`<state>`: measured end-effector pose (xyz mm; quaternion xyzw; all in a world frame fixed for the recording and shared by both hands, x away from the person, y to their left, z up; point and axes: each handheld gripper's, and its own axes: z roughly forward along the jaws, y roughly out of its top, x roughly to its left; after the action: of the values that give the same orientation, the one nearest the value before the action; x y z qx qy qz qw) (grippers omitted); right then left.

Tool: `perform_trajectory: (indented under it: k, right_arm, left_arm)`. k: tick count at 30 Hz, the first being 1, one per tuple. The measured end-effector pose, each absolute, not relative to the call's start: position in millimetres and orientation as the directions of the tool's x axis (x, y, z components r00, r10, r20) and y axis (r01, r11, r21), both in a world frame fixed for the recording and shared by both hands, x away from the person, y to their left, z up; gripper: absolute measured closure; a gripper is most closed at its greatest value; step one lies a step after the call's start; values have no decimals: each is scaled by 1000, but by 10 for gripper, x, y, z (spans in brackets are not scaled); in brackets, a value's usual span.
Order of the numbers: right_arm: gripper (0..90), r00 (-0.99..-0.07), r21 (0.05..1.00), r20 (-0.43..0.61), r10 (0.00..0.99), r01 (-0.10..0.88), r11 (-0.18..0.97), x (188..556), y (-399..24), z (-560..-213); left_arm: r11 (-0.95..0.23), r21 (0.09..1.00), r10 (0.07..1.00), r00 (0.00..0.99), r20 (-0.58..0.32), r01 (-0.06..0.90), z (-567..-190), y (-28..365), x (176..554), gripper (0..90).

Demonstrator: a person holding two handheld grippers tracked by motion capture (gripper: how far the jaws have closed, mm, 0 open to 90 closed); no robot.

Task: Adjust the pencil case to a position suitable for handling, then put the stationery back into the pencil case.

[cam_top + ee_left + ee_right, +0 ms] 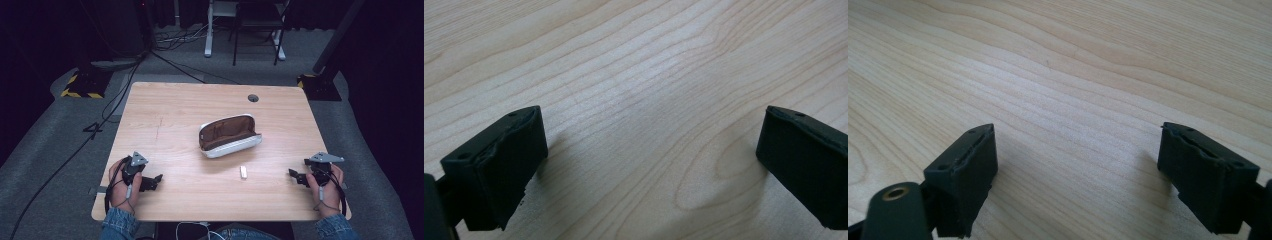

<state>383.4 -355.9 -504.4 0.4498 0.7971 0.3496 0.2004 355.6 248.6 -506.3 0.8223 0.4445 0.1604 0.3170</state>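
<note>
An open white pouch with a brown lining lies near the middle of the wooden table. A small white block lies in front of it, a little to the right. My left gripper rests near the table's front left, held by a hand, its jaws pointing right. In the left gripper view my left gripper stands open over bare wood. My right gripper rests at the front right, jaws pointing left. In the right gripper view my right gripper is open with nothing between its fingers.
A round cable hole sits near the table's far edge. Beyond the table are a dark chair, a white frame leg, cables on grey carpet, and stands with yellow-black striped bases at the back left and right.
</note>
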Motion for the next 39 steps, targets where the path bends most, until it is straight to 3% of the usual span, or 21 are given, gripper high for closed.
perform_trajectory:
  k: [39]
  right_arm:
    - [166, -500, 738, -7, 866, 582, 342, 3818, -3546, -5044]
  left_arm:
    - [-425, 661, 814, 580, -19, 619, -5060, 2470, 3579, 1]
